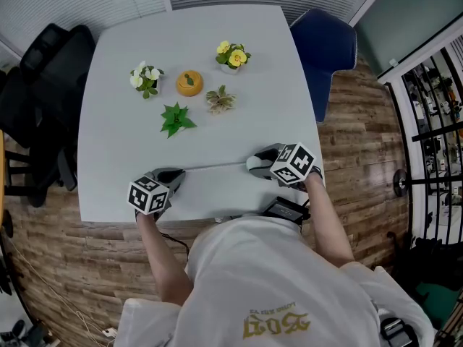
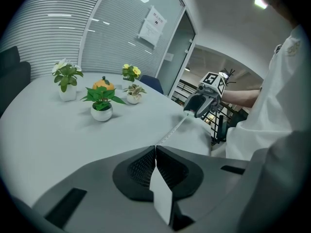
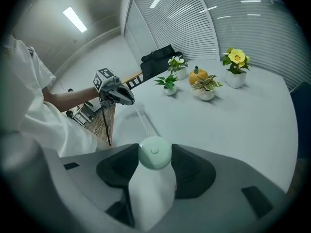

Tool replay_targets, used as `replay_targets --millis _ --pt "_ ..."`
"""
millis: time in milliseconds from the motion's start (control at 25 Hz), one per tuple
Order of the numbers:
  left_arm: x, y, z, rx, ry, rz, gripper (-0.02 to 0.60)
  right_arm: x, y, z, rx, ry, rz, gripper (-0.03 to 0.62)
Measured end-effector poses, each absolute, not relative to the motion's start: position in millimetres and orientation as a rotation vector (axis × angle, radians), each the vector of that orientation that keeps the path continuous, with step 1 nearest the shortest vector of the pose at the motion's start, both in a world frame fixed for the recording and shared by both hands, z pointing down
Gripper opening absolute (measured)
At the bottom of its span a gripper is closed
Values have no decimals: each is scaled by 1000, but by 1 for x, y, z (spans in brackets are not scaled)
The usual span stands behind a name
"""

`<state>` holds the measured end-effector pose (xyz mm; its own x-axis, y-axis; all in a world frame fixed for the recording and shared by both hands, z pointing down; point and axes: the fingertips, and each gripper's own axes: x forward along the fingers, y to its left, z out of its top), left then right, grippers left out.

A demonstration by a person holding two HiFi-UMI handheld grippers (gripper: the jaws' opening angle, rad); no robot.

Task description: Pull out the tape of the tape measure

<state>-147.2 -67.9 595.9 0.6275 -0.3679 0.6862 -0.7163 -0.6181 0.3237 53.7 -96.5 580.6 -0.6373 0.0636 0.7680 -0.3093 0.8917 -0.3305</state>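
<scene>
A round pale green tape measure [image 3: 155, 153] sits between the jaws of my right gripper [image 3: 155, 149], which is shut on its sides. In the head view this gripper [image 1: 257, 163] rests low over the white table [image 1: 217, 49] near its front edge. From the case a thin white tape [image 1: 217, 167] runs left across the table to my left gripper [image 1: 172, 178]. The left gripper [image 2: 155, 148] is shut on the tape's end, and the tape [image 2: 171, 132] stretches away from its closed jaws toward the right gripper [image 2: 199, 103].
Small potted plants stand at the table's far half: white flowers [image 1: 146, 79], an orange ornament [image 1: 189, 83], yellow flowers [image 1: 232, 56], a green plant [image 1: 175, 118] and a succulent [image 1: 221, 100]. A blue chair [image 1: 325, 45] is at the right, black chairs [image 1: 43, 71] at the left.
</scene>
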Motion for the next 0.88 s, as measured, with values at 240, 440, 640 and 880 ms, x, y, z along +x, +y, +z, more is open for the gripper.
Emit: replay_targets --millis 240,440,640,880 --pt "-153 -67 602 2237 -851 773 9 57 -98 587 179 -2181 567 227" --pt "-161 -67 607 2209 -863 768 9 61 -103 591 186 -2169 584 226" --pt "-168 -66 612 2183 -874 765 9 67 -105 596 186 -2152 594 225" --pt "-177 -65 621 2144 -887 767 9 75 -111 605 190 -2137 622 226"
